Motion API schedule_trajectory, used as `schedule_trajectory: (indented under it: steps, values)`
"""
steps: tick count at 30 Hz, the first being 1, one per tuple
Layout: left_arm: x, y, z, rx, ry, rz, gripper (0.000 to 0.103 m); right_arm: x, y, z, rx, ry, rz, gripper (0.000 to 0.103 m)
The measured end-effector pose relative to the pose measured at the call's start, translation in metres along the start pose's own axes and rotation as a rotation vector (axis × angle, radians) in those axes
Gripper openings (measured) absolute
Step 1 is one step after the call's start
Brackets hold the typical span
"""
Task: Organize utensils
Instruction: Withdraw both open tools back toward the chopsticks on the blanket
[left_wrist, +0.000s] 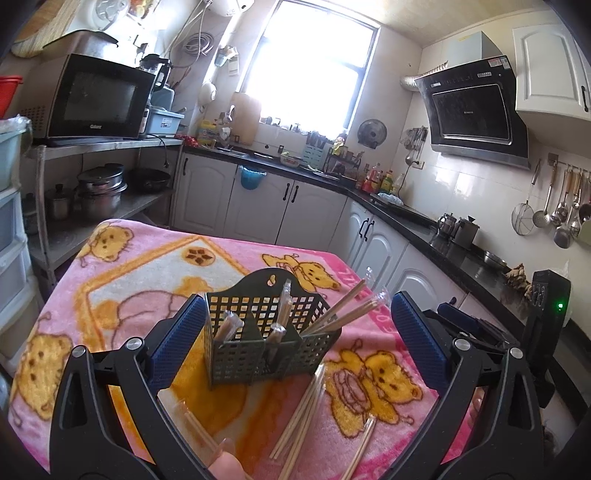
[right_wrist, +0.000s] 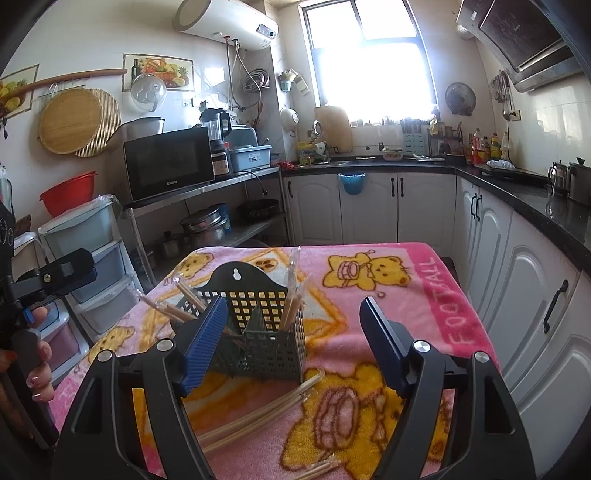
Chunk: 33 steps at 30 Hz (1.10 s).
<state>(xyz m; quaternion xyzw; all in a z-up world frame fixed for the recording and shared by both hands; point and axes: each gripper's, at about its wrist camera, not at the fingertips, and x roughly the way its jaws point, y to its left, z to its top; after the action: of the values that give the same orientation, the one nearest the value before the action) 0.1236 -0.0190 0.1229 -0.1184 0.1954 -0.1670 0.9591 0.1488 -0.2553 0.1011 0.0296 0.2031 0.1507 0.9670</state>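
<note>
A dark grey perforated utensil caddy (left_wrist: 258, 354) stands on the pink bear-print blanket (left_wrist: 122, 266) and holds several plastic-wrapped chopstick pairs (left_wrist: 343, 310). More wrapped chopsticks (left_wrist: 303, 417) lie loose on the blanket in front of it. My left gripper (left_wrist: 295, 332) is open, its blue pads on either side of the caddy, empty. In the right wrist view the caddy (right_wrist: 273, 343) sits just past my open, empty right gripper (right_wrist: 295, 332), with loose chopsticks (right_wrist: 258, 413) below it.
White kitchen cabinets (right_wrist: 517, 295) and a black counter (right_wrist: 535, 192) run along the right. A metal shelf with a microwave (right_wrist: 168, 162) and pots stands at the left, with plastic drawers (right_wrist: 96, 266) beside it. The other gripper (right_wrist: 51, 277) shows at the left edge.
</note>
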Motion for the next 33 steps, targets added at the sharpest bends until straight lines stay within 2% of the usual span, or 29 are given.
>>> schedule_trajectory:
  steps: [9, 20, 33]
  values:
    - [-0.010, -0.005, -0.012, 0.011, 0.011, -0.010, 0.093, -0.003, 0.003, -0.015, -0.006, 0.033, 0.012, 0.072]
    - [-0.017, 0.002, -0.035, -0.003, 0.042, 0.027, 0.093, -0.002, 0.005, -0.035, -0.004, 0.088, 0.032, 0.072]
    - [0.000, 0.029, -0.074, -0.066, 0.160, 0.088, 0.093, 0.012, 0.003, -0.058, 0.003, 0.153, 0.039, 0.072]
